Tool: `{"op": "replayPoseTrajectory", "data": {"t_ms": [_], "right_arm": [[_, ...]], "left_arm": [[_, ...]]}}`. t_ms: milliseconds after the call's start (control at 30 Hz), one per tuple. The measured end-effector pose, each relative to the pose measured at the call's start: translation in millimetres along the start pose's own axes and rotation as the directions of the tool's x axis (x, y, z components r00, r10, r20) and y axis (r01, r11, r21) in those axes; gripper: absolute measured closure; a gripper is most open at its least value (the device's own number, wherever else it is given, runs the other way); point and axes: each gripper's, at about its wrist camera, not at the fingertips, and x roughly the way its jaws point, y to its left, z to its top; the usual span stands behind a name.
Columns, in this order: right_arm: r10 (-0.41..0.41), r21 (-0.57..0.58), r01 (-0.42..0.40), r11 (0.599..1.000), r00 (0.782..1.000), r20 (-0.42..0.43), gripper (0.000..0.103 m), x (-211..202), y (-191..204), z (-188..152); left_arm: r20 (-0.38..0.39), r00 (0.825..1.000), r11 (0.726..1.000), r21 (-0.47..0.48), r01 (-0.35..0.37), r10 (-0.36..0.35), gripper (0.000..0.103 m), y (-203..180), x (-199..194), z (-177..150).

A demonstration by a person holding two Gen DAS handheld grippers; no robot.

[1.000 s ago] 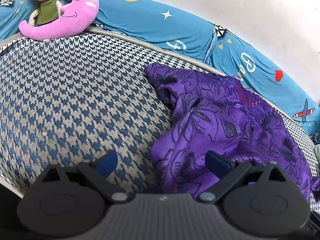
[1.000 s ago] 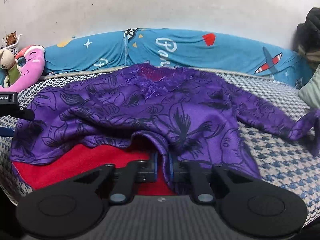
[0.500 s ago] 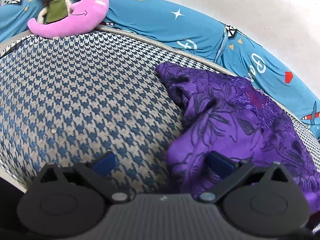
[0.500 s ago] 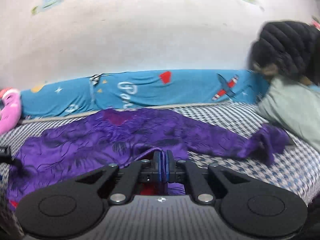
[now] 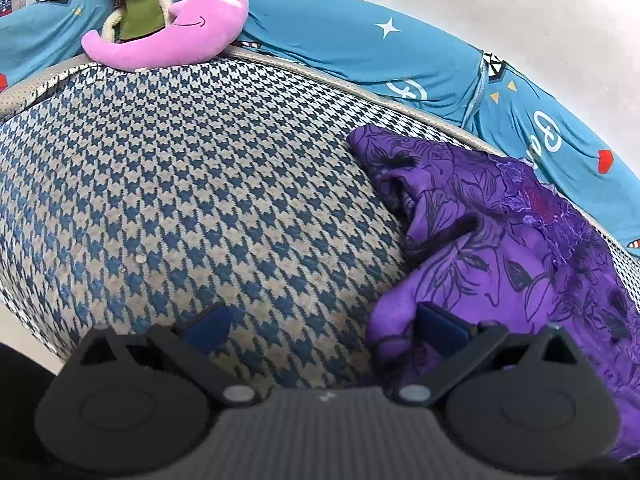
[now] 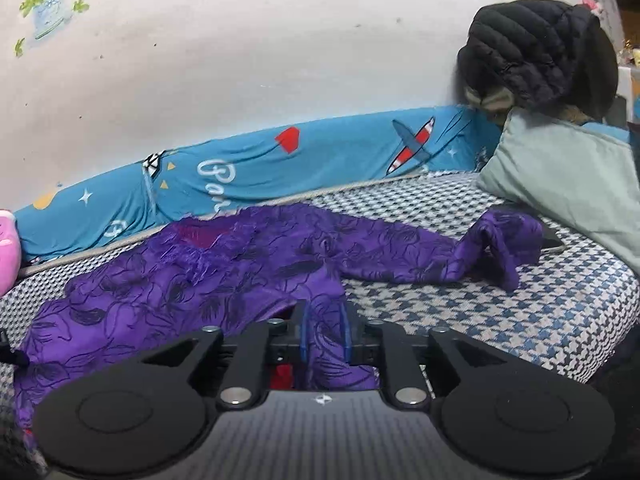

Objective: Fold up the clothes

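Houndstooth bed cover fills my left side, with the pink moon plush against the blue bumper, and my left gripper is spread wide, its right finger over the near left edge of the purple top while its left finger sits over bare cover. That top lies spread flat, its long axis running left to right, one sleeve reaching right toward the grey pillow. My right gripper has fabric of the near hem between its narrowly parted fingers, so both grippers are at the near edge.
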Motion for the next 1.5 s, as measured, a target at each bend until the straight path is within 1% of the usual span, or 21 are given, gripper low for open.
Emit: {"op": "replayPoseTrajectory", "data": {"t_ms": [100, 167, 300, 400, 500, 567, 633, 700, 767, 833, 967, 1133, 1333, 1367, 1433, 1500], "right_arm": [[0.011, -0.012, -0.012, 1.0, 1.0, -0.026, 0.07, -5, 2, -1], [0.0, -0.024, 0.0, 1.0, 1.0, -0.028, 0.063, -9, 3, -4], [-0.003, -0.016, 0.002, 1.0, 1.0, -0.019, 0.062, -14, 4, -6], [0.021, -0.02, -0.02, 1.0, 1.0, 0.009, 0.062, -16, 7, -3], [0.099, -0.041, -0.098, 0.994, 0.995, 0.023, 0.062, -19, 17, -3], [0.165, -0.067, -0.164, 0.984, 0.986, 0.021, 0.062, -19, 27, -4], [0.24, -0.098, -0.239, 0.966, 0.971, -0.008, 0.062, -16, 40, -8], [0.313, -0.124, -0.316, 0.941, 0.949, -0.045, 0.062, -12, 55, -13], [0.367, -0.149, -0.375, 0.915, 0.927, -0.081, 0.062, -8, 70, -19], [0.404, -0.179, -0.419, 0.89, 0.907, -0.115, 0.062, -5, 85, -27], [0.454, -0.211, -0.484, 0.849, 0.873, -0.179, 0.062, -2, 111, -41], [0.506, -0.249, -0.558, 0.792, 0.827, -0.244, 0.062, 2, 138, -55], [0.569, -0.306, -0.644, 0.701, 0.764, -0.305, 0.062, 6, 176, -69], [0.574, -0.319, -0.655, 0.685, 0.755, -0.316, 0.06, 8, 184, -72], [0.579, -0.346, -0.669, 0.658, 0.743, -0.335, 0.055, 11, 198, -79], [0.572, -0.379, -0.671, 0.638, 0.742, -0.349, 0.051, 15, 211, -88]], "left_arm": [[0.001, 1.0, 1.0, -0.008, -0.01, 0.011, 0.0, 2, 0, 0], [0.004, 1.0, 1.0, -0.007, -0.02, 0.02, 0.0, 4, 0, 0], [0.004, 0.999, 0.999, -0.011, -0.048, 0.048, 0.0, 8, 1, 1], [-0.002, 0.998, 0.997, -0.032, -0.066, 0.066, 0.0, 15, 2, 3], [-0.003, 0.997, 0.995, -0.05, -0.083, 0.083, 0.0, 21, 2, 4], [0.014, 0.995, 0.994, -0.054, -0.098, 0.099, 0.0, 23, -1, 5], [0.033, 0.995, 0.994, -0.062, -0.089, 0.091, 0.0, 25, -4, 7], [0.032, 0.998, 0.996, -0.074, -0.055, 0.058, 0.0, 27, -6, 9], [0.028, 0.999, 0.996, -0.08, -0.029, 0.031, 0.0, 28, -7, 11], [0.021, 0.999, 0.997, -0.067, -0.025, 0.026, 0.0, 28, -6, 11], [0.006, 1.0, 0.998, -0.061, -0.003, 0.003, 0.0, 30, -7, 11], [0.005, 1.0, 0.994, -0.106, 0.014, -0.013, 0.0, 39, -9, 14], [0.046, 0.999, 0.992, -0.127, -0.019, 0.025, 0.0, 49, -18, 21], [0.049, 0.998, 0.991, -0.13, -0.021, 0.028, 0.0, 51, -19, 22], [0.05, 0.998, 0.991, -0.136, -0.023, 0.03, 0.0, 54, -20, 24], [0.051, 0.998, 0.99, -0.137, -0.023, 0.03, 0.0, 55, -20, 24]]}}
